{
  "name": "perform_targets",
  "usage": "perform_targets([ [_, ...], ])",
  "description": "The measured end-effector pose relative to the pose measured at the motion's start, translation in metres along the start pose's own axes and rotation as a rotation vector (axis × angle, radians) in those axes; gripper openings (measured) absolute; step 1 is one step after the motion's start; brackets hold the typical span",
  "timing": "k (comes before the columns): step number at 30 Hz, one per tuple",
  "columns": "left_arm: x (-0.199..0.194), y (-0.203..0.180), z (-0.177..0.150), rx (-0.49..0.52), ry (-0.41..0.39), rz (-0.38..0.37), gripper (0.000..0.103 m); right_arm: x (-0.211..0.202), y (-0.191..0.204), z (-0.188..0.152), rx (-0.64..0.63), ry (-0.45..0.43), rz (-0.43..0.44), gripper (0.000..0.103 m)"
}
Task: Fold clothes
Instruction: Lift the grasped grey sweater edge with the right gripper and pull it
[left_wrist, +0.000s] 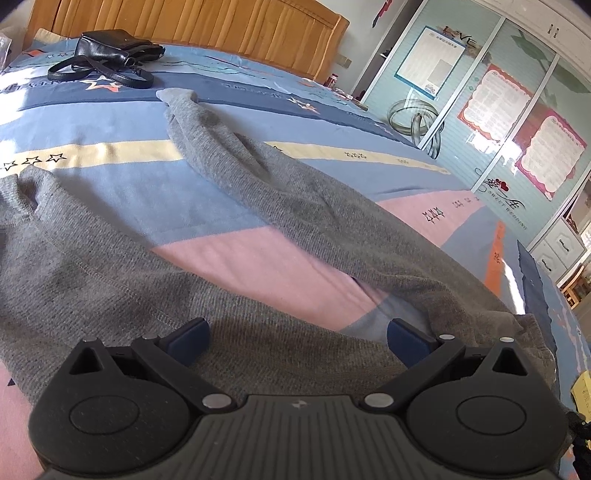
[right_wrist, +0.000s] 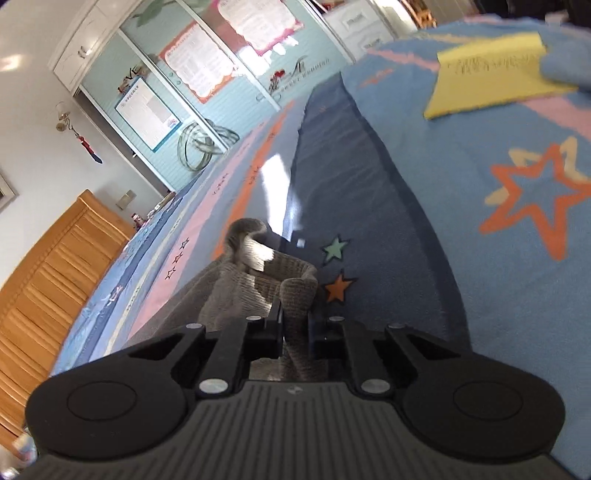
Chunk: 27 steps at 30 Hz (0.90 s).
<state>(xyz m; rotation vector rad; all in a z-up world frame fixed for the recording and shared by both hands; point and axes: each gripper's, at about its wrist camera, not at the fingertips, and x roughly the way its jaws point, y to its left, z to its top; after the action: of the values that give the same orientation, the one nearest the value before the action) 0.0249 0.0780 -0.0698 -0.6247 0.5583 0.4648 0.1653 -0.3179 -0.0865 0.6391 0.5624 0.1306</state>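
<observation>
Left gripper (left_wrist: 297, 338) spread wide over grey sweater (left_wrist: 110, 280) at lower frame. Right gripper (right_wrist: 295, 325) pinched grey sweater fold, centre frame, on bedspread (right_wrist: 443, 221).

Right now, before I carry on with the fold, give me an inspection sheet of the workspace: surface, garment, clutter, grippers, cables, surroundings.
Surface: bed cover, blue and pink bands with star prints.
Job's things: grey sweater spread on the cover, one sleeve stretched toward the headboard.
Clutter: black handbag with a loose strap near the headboard; yellow paper on the cover.
Grippers: left gripper open over the sweater, fingers apart, nothing pinched; right gripper shut on a bunched edge of grey knit.
Cables: nothing seen.
Surroundings: wooden headboard; wardrobe doors with posters; clear hoops leaning beside the wardrobe.
</observation>
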Motion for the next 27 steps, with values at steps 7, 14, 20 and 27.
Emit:
perform_targets([
  [7,-0.009,0.004,0.008,-0.027,-0.004,-0.019,0.102,-0.092,0.036,0.007,-0.063,-0.134,-0.059,0.012],
  [14,-0.005,0.002,0.007,-0.014,0.058,-0.042,0.102,-0.036,-0.019,-0.010,-0.127,0.014,-0.252,0.015],
  [20,-0.004,0.006,0.010,-0.024,0.064,-0.042,0.102,-0.036,-0.037,-0.028,-0.025,-0.028,-0.240,0.023],
  [27,-0.003,0.007,0.011,-0.022,0.077,-0.055,0.102,-0.073,-0.016,-0.041,0.001,0.006,-0.184,0.041],
])
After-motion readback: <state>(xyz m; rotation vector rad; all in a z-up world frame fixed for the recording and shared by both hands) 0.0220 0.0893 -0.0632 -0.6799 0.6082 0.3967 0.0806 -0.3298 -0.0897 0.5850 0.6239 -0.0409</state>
